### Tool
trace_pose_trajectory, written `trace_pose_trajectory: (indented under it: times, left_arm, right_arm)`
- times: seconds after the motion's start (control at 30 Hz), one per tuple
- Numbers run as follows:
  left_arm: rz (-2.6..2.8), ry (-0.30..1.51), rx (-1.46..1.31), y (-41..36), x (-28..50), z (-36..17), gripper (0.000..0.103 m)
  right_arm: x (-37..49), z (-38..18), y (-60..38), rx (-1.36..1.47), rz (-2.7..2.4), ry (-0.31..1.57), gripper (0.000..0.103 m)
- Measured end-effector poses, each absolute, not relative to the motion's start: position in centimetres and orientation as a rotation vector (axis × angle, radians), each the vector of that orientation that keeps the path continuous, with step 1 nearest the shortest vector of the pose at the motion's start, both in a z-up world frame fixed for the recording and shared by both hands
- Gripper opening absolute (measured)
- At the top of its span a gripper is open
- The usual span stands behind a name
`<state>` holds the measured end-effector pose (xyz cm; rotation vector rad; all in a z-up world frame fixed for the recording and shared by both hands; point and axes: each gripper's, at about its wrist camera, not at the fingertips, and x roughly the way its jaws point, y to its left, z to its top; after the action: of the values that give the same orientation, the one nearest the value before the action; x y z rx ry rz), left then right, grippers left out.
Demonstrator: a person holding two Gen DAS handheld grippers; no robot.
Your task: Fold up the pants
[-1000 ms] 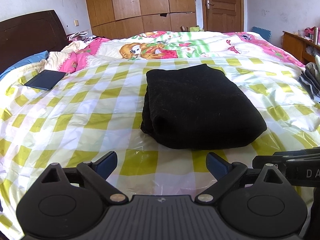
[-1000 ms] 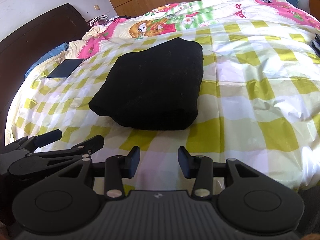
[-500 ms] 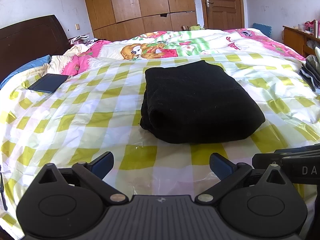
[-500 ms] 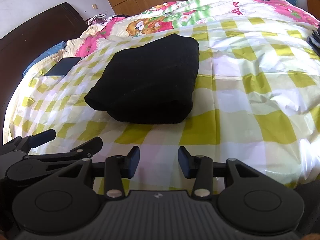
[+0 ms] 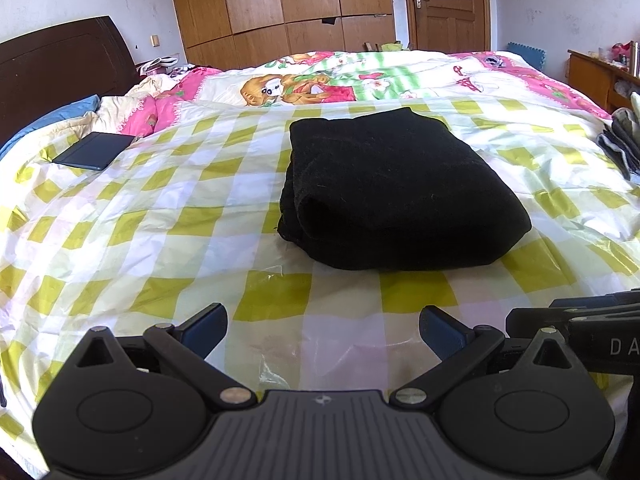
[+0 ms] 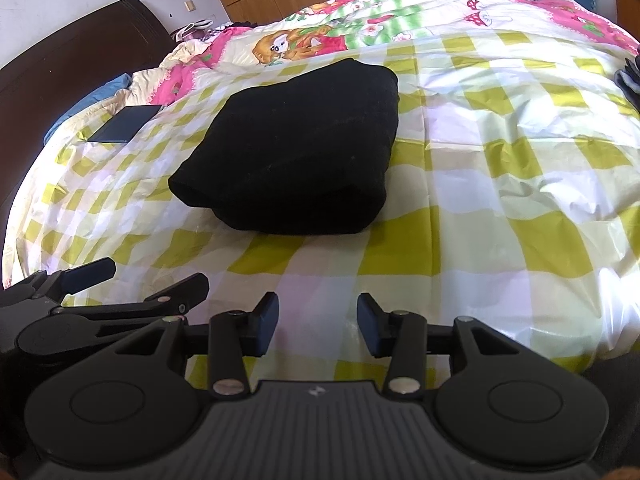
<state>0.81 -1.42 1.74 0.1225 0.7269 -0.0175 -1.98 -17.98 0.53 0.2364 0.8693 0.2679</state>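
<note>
Black pants [image 5: 396, 192] lie folded into a thick rectangular bundle on the yellow-and-white checked bed cover [image 5: 160, 220]; they also show in the right wrist view as the same dark bundle [image 6: 296, 148]. My left gripper [image 5: 322, 326] hovers over the cover short of the bundle's near edge, jaws wide open and empty. My right gripper [image 6: 318, 318] sits beside it, a little apart from the pants, jaws partly open with nothing between them. The left gripper's fingers [image 6: 92, 274] show at the lower left of the right wrist view.
A dark flat tablet [image 5: 94, 156] lies at the far left of the bed near the headboard [image 5: 60, 68]. A cartoon-print quilt [image 5: 360, 80] covers the far side. Grey folded clothes [image 5: 622, 144] sit at the right edge. Wooden wardrobes and a door stand behind.
The pants bundle lies unchanged. The left wrist view has drawn back slightly, so the bundle appears a bit farther and higher. Both grippers' jaws keep the same width.
</note>
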Motion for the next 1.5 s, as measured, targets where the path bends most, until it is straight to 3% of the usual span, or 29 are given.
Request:
trace_pose_trajectory:
  times: [1.5]
  left_arm:
    - [-0.016, 0.737, 0.089, -0.72, 0.39, 1.55, 0.103]
  right_arm:
    - [-1.91, 0.02, -17.62, 0.182, 0.265, 0.887, 0.05]
